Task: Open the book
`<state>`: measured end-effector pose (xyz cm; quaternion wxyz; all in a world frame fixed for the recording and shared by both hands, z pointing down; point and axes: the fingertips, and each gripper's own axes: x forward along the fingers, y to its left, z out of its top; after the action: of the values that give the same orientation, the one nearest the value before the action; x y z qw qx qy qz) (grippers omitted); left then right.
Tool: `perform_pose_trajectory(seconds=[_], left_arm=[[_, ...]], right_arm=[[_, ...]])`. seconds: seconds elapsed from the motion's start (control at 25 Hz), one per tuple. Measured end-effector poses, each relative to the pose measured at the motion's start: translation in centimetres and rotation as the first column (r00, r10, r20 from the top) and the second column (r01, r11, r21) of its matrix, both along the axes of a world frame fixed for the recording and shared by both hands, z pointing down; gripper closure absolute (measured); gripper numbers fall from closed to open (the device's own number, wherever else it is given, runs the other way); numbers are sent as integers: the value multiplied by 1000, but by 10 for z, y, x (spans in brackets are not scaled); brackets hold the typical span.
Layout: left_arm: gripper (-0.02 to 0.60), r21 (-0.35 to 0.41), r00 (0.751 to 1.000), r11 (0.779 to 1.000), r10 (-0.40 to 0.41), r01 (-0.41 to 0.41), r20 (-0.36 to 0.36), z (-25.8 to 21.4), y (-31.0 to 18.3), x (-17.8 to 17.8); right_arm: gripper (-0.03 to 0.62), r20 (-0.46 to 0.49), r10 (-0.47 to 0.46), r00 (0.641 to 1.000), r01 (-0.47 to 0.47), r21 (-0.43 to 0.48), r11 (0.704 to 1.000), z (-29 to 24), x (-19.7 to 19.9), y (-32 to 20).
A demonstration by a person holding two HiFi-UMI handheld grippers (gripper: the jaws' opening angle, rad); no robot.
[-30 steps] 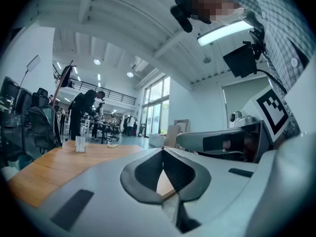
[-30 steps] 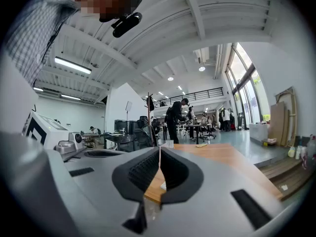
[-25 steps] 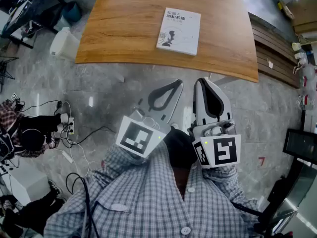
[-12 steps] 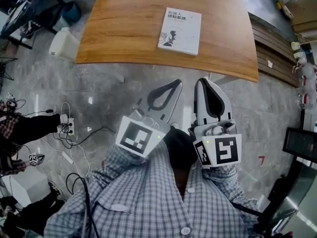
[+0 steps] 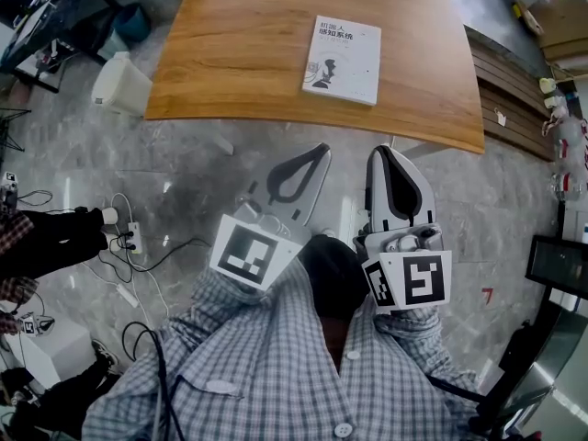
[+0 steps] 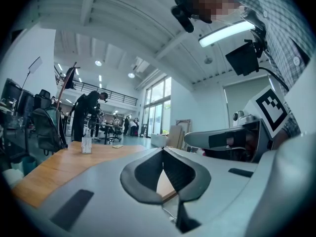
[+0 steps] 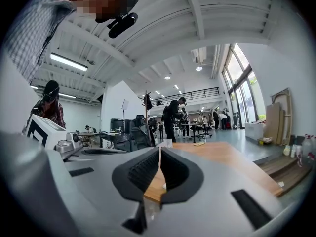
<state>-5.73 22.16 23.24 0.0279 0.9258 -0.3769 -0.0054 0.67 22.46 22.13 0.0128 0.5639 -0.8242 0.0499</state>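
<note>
The left tongs (image 5: 318, 151) and right tongs (image 5: 383, 152) are held clenched, empty, short of the closed book (image 5: 342, 60) on the tabletop (image 5: 230, 53).

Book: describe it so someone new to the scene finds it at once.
Find the wooden table at the top of the head view. On its right half lies the closed book, white-covered with dark print against bare wood.

Wooden table (image 5: 239, 53) stands on grey stone floor (image 5: 184, 163). White container (image 5: 119, 83) sits just beside the table's left edge. Power strip (image 5: 131, 237) lies on the floor at left. Slatted wood bench (image 5: 514, 85) is at right. Dark monitor (image 5: 560, 269) is at the right margin.
</note>
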Motion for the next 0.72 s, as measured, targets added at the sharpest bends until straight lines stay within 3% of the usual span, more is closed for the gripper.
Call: perform_pose_trajectory(seconds=[0.36, 0.72], left_arm=[[572, -3, 1000, 1000, 7, -7, -14, 4, -1, -22], [572, -17, 1000, 1000, -19, 19, -4, 15, -8, -24]], right_arm=[[569, -16, 33, 999, -34, -11, 999, 5, -15, 7], [569, -6, 3, 1000, -4, -37, 999, 19, -15, -5]])
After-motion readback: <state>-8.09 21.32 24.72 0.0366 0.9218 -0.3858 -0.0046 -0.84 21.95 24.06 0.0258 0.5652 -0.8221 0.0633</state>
